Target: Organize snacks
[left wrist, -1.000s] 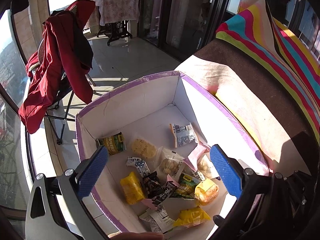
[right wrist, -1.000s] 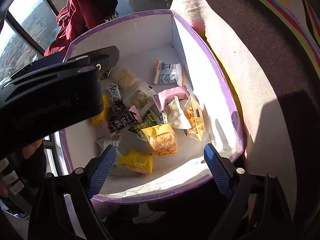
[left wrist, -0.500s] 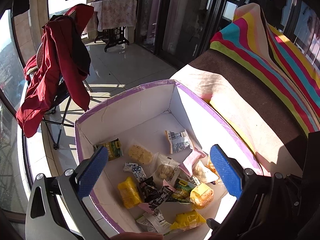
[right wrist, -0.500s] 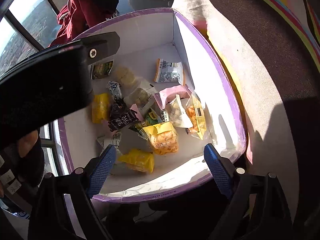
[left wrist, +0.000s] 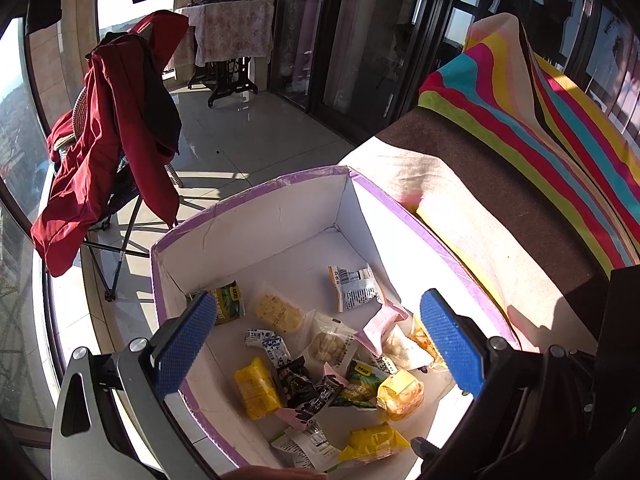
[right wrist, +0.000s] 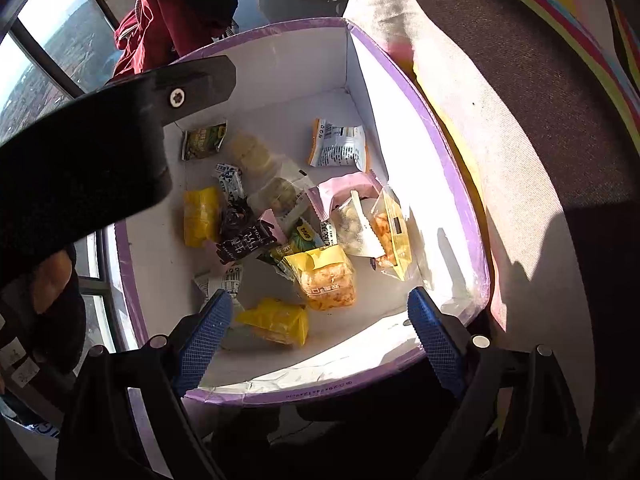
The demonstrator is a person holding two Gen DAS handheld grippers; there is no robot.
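Observation:
A white box with a purple rim (left wrist: 280, 188) (right wrist: 460, 184) holds several snack packets: yellow ones (left wrist: 256, 388) (right wrist: 276, 320), a black one (left wrist: 300, 384) (right wrist: 240, 236), a pink one (right wrist: 344, 192), a white-and-orange one (left wrist: 352, 286) (right wrist: 340, 148), a green one (left wrist: 228, 304) (right wrist: 204, 140). My left gripper (left wrist: 316, 348) is open and empty above the box's near left side. My right gripper (right wrist: 320, 336) is open and empty above the box's near edge. The left gripper's black body (right wrist: 100, 152) hides the box's left part in the right wrist view.
The box sits on a beige and brown cloth (left wrist: 460, 200) (right wrist: 520, 100) with a striped blanket (left wrist: 560, 112) beyond. A red jacket hangs on a folding chair (left wrist: 108, 152) on the tiled floor at the left. A small table (left wrist: 228, 32) stands at the back.
The left gripper has risen and pulled back, so the box looks lower and smaller. The right gripper has held nearly still. The packets have not moved.

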